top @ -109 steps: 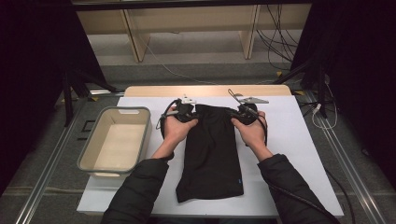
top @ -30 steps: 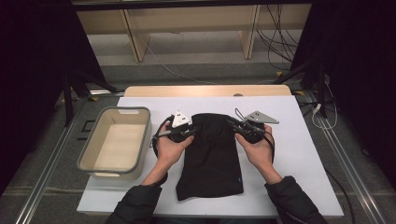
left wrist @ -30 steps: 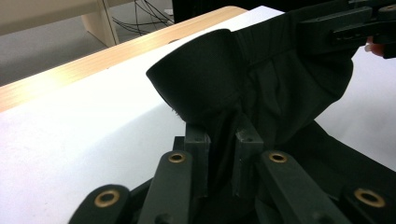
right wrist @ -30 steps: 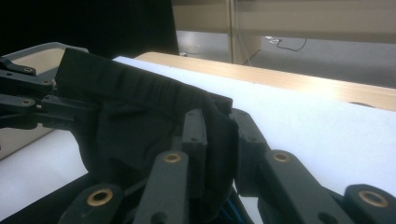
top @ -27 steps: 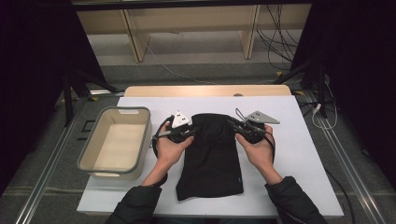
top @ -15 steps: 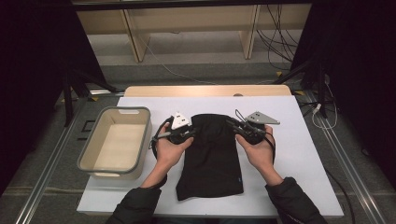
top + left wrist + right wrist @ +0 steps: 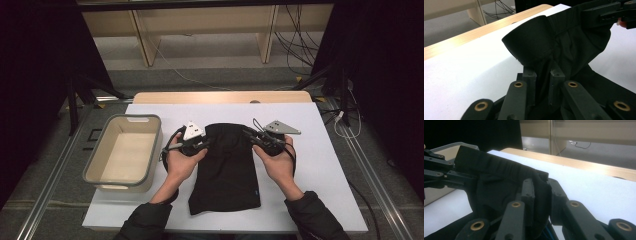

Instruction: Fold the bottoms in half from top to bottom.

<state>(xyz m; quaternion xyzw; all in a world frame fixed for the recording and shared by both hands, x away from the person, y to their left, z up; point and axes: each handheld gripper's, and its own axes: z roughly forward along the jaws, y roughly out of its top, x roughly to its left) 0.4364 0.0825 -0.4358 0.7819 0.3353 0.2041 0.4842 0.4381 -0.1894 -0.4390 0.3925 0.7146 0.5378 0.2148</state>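
Bin (image 7: 100, 165) left — bare table (image 7: 325, 165) right

A white-topped table (image 7: 325, 165) with a wooden far edge stands on a grey floor (image 7: 215, 75), with pale wooden furniture legs (image 7: 142, 40) behind it, black cables (image 7: 295, 40) trailing across the floor at the right, and dark curtains (image 7: 35, 75) on both sides.

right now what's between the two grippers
The black garment lies between them. In the high view its top edge spans from the left gripper to the right gripper, each clamped on a corner, above the white table.
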